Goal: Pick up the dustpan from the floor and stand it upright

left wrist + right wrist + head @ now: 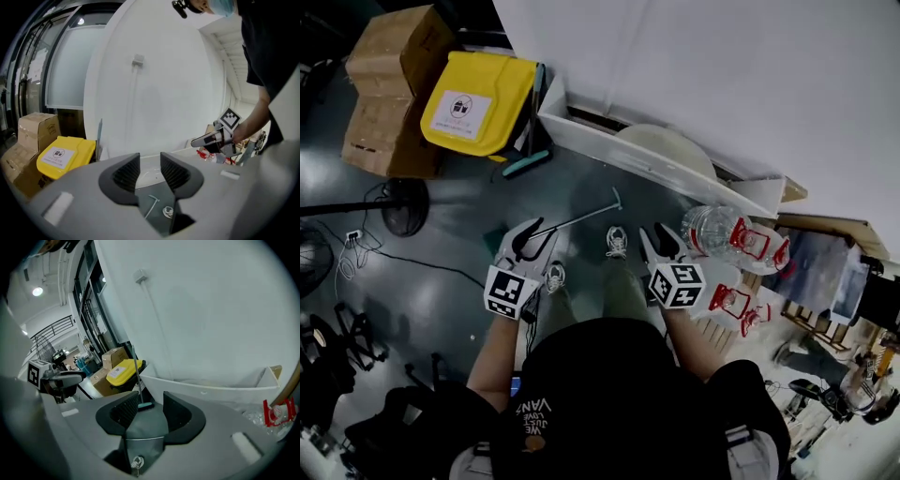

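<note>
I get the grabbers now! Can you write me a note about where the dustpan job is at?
Left gripper: fingers apart, empty.
Right gripper: open, empty too.
The dustpan with the long thin metal handle lies flat on the dark grey floor just ahead of the left gripper; its pan end is hidden under that gripper.
Done: nothing yet.
Left: grip the handle, lift, stand it upright.

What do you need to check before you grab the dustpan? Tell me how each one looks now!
1. Left gripper open: ok, jaws apart, nothing between.
2. Right gripper open: ok, jaws apart, empty.
3. Dustpan handle in sight: ok, lying on the floor.
4. Gripper down at the handle: not ok, both held above it.
5. Rest of it visible: cannot tell, the left gripper covers that spot.
</note>
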The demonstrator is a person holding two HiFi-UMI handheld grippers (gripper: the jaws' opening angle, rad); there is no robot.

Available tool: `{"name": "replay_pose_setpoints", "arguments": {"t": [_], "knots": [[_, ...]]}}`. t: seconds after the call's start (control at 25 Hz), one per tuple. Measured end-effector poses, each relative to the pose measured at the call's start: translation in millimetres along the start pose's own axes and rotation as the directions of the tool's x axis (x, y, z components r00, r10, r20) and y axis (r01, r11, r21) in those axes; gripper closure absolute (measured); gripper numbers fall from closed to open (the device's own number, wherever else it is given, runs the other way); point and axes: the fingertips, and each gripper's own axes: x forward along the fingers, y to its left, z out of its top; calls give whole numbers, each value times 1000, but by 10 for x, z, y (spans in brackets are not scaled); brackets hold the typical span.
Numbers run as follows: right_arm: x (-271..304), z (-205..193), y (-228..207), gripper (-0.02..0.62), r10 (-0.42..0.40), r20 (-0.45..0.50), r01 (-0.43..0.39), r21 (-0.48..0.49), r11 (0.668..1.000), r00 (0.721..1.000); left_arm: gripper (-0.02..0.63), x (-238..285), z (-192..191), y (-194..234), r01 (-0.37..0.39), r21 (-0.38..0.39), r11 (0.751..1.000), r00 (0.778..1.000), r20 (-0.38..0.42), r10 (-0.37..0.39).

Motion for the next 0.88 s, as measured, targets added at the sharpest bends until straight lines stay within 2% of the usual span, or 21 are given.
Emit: {"name": "replay_pose_setpoints", "arguments": {"t": [0.2,0.4,0.6,0.76,0.88], "knots": [[571,-141,-317,453,25,-104,-31,-61,998,994,463,298,-344,152,-67,-34,997,996,-57,65],[1185,-464,-604,453,9,-205,-14,-23,1000,979,463,618,-877,352,-97,-66,993,989,-122,88],[1797,-991,-861,453,-34,-287,28,-24,999,957,463,917,-1560,487,-77,-83,994,979,-196,59],[2281,-1512,-1086,453,-74,-340,53,-72,996,937,463,1181,-2217,570,-51,-102,993,969,-246,25],[2563,-1890,-1308,453,-103,-361,100,-26,995,927,463,1368,-2721,619,-49,-121,991,961,-275,14]]}}
